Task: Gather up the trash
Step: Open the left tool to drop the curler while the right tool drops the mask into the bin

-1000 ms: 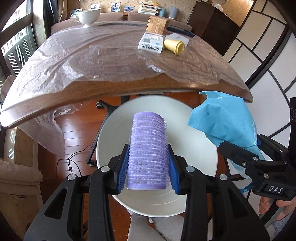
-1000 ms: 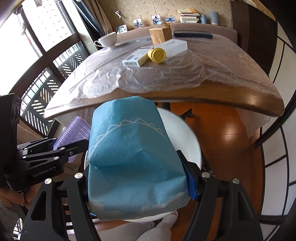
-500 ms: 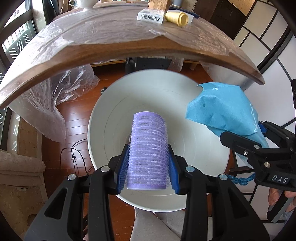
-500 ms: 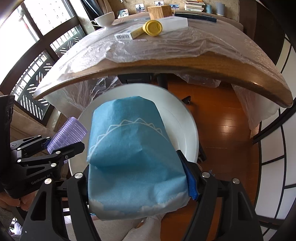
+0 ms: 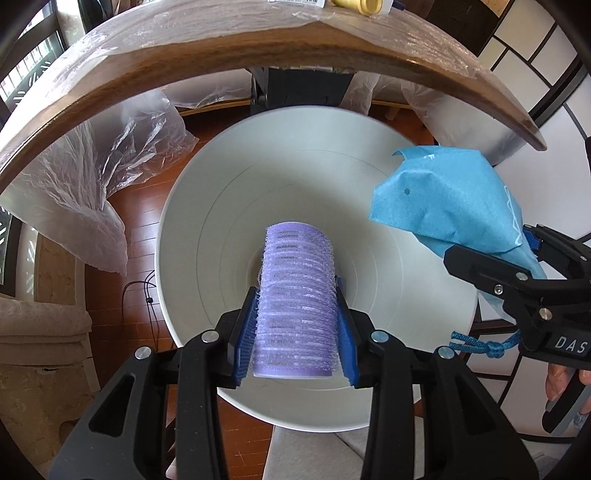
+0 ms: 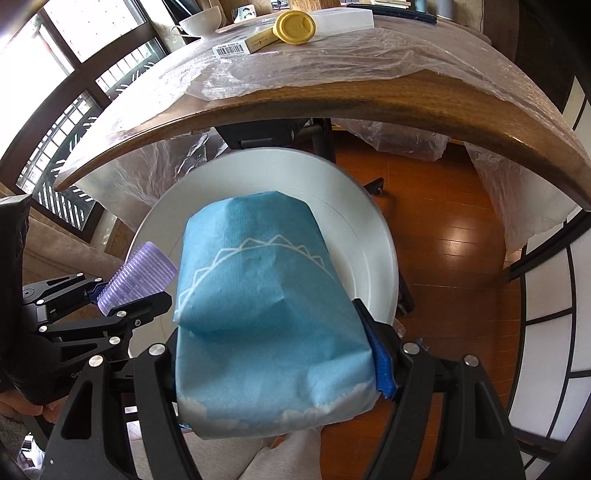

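Trash items, two in number, hang over a white round bin (image 5: 192,236) that stands on the wooden floor (image 6: 454,236) below the bench (image 5: 229,48), a curved brown slab with a rounded edge, draped in crinkled clear plastic sheet (image 6: 332,55). The bin's inner wall is smooth and matt, with faint concentric rings.

Blue pouch (image 6: 266,295): soft, finely ribbed fabric with a white zigzag arc printed on it, bulging and creased; a knotted blue cord (image 5: 484,341) dangles beneath it. The right tongs (image 6: 280,354) pinch it at both sides, angled toward the bin's right rim.

Purple hair roller (image 5: 297,302): a cylinder covered in rows of short bristly hooks, its flat end facing the camera. The left tongs (image 5: 297,328) clamp it between blue ridged pads (image 5: 245,339), pointing down at the bin's centre.

On the bench lie a barcoded box (image 6: 243,44) and a yellow capped container (image 6: 295,26) touching it, with a white cup (image 6: 199,20) farther back.
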Action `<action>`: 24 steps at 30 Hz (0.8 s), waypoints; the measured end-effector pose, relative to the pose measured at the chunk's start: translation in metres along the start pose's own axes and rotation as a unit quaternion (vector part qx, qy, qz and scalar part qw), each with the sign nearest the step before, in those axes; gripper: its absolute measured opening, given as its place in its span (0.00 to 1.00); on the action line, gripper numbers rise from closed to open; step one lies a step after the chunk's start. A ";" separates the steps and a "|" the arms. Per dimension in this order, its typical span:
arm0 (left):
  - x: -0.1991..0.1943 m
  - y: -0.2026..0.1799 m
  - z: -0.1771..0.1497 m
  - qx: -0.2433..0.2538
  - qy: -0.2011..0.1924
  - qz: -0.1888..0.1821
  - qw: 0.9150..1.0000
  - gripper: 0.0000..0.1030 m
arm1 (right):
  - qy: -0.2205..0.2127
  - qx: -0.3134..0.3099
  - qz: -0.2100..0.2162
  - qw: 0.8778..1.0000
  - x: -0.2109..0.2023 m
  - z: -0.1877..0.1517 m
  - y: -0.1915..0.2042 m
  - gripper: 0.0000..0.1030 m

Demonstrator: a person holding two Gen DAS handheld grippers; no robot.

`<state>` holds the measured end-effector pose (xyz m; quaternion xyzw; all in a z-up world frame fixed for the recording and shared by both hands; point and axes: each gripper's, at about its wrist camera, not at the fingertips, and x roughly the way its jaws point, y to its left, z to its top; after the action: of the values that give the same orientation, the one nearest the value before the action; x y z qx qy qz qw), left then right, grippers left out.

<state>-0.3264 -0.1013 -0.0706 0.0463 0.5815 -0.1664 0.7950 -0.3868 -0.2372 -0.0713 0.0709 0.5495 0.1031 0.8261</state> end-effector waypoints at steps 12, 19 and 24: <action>0.009 -0.001 0.005 0.005 0.009 0.008 1.000 0.39 | 0.006 0.003 -0.006 1.000 0.002 0.004 -0.007 0.69; 0.006 0.004 0.008 -0.004 0.009 0.005 1.000 0.53 | 0.001 0.013 -0.002 1.000 -0.001 0.005 -0.012 0.76; -0.002 0.005 0.010 -0.006 -0.004 0.003 1.000 0.71 | -0.011 0.016 -0.003 1.000 -0.009 0.007 -0.016 0.81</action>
<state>-0.3160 -0.0987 -0.0664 0.0428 0.5792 -0.1609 0.7980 -0.3824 -0.2544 -0.0646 0.0831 0.5420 0.0910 0.8313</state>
